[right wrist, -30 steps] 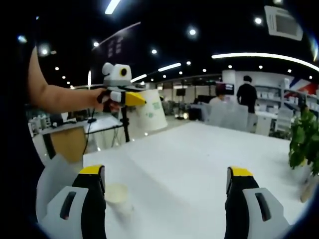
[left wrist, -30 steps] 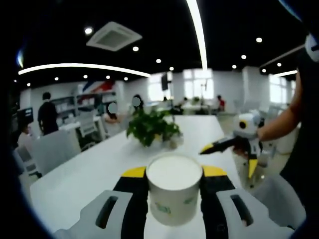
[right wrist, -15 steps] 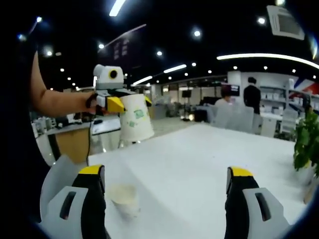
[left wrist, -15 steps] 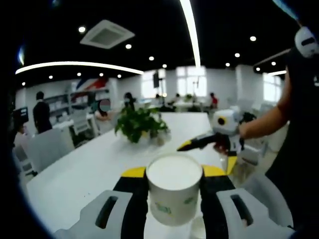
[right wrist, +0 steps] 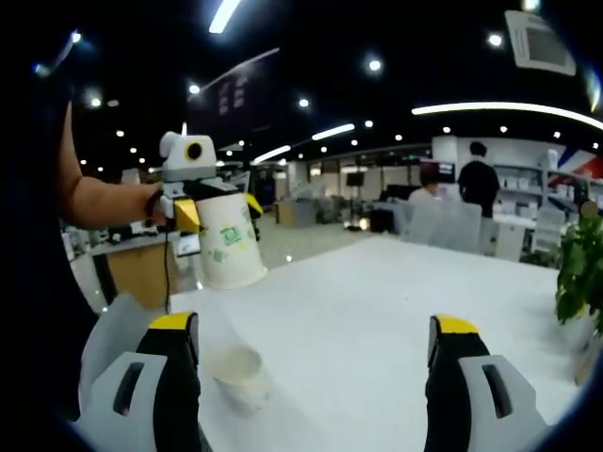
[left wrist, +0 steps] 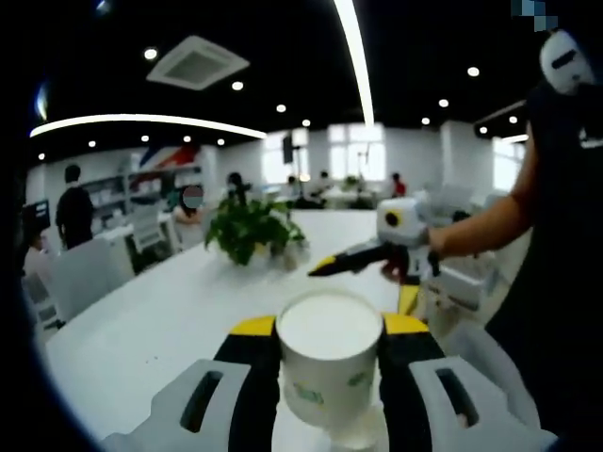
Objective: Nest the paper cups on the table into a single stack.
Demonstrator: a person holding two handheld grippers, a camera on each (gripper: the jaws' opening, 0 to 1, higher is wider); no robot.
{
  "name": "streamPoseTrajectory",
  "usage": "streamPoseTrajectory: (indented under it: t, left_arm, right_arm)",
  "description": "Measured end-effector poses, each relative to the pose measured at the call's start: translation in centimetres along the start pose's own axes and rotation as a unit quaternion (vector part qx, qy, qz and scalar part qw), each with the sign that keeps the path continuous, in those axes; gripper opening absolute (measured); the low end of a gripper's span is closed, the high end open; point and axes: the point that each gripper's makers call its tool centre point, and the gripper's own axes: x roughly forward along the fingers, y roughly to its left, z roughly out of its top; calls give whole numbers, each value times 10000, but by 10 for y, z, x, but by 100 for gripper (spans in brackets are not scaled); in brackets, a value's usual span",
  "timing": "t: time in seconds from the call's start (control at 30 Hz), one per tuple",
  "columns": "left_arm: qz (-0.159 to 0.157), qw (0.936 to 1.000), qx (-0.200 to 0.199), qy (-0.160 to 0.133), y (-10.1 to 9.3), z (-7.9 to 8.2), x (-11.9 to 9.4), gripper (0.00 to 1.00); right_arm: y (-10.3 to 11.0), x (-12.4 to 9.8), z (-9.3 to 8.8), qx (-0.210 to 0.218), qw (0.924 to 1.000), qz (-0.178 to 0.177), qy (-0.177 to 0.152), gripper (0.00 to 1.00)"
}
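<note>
Left gripper (right wrist: pixel 215 202) clamps a paper cup (right wrist: pixel 229 243) above a second cup (right wrist: pixel 236 371) near the table (right wrist: pixel 377 311) edge. Right gripper (right wrist: pixel 316 363) jaws stand apart, empty. Cups judged light, thin-walled, crushable; grip gently mid-wall.

Own tongs (right wrist: pixel 314 353) parted wide over white bench (right wrist: pixel 377 292). Cup (right wrist: pixel 236 374) upright on bench beside left jaw. Other tongs (right wrist: pixel 215 208) at upper left, clamped on tilted cup (right wrist: pixel 229 243), above standing one.
</note>
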Motion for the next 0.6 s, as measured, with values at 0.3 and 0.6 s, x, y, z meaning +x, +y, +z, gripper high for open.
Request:
streamPoseTrajectory:
  t: [0.3, 0.6]
  left_arm:
    - [-25, 9997, 70, -217, -6, 10, -5, 39]
    - [-248, 9961, 178, -832, -20, 37, -15, 39]
  right_arm:
    - [0, -2, 13, -113, 9999, 32, -88, 100]
    - [25, 0, 49, -107, 9979, 524, -371, 93]
